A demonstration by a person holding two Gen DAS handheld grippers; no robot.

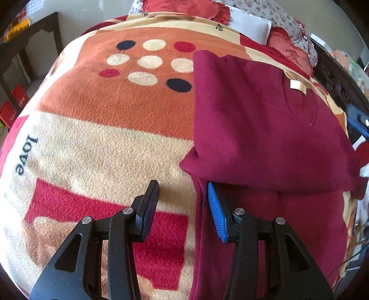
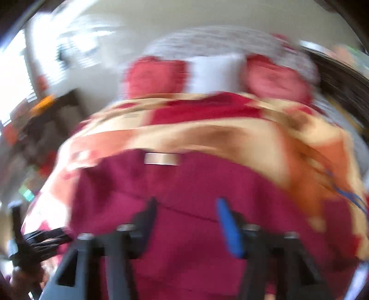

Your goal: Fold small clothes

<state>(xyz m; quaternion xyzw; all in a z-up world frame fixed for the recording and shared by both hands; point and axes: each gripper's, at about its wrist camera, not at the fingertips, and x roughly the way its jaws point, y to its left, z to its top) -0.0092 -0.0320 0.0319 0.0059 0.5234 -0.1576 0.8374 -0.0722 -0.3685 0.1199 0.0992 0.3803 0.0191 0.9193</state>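
Observation:
A maroon garment (image 1: 265,138) lies on the right part of a patterned fleece blanket (image 1: 103,129), its top part folded down over the lower part, a beige neck label (image 1: 297,86) showing. My left gripper (image 1: 182,184) hovers open over the garment's left edge; the edge runs between its fingers and the pads do not press on it. In the blurred right wrist view my right gripper (image 2: 186,203) stands open above the middle of the garment (image 2: 184,184), below the label (image 2: 161,159), with nothing held. A blue part of the right gripper (image 1: 359,117) shows at the far right edge.
Red pillows (image 1: 184,7) and a white pillow (image 1: 249,23) lie at the head of the bed. A dark wooden table (image 1: 30,34) stands beyond the bed's left side, with red boxes (image 1: 13,108) on the floor. Dark carved furniture (image 1: 334,80) borders the right.

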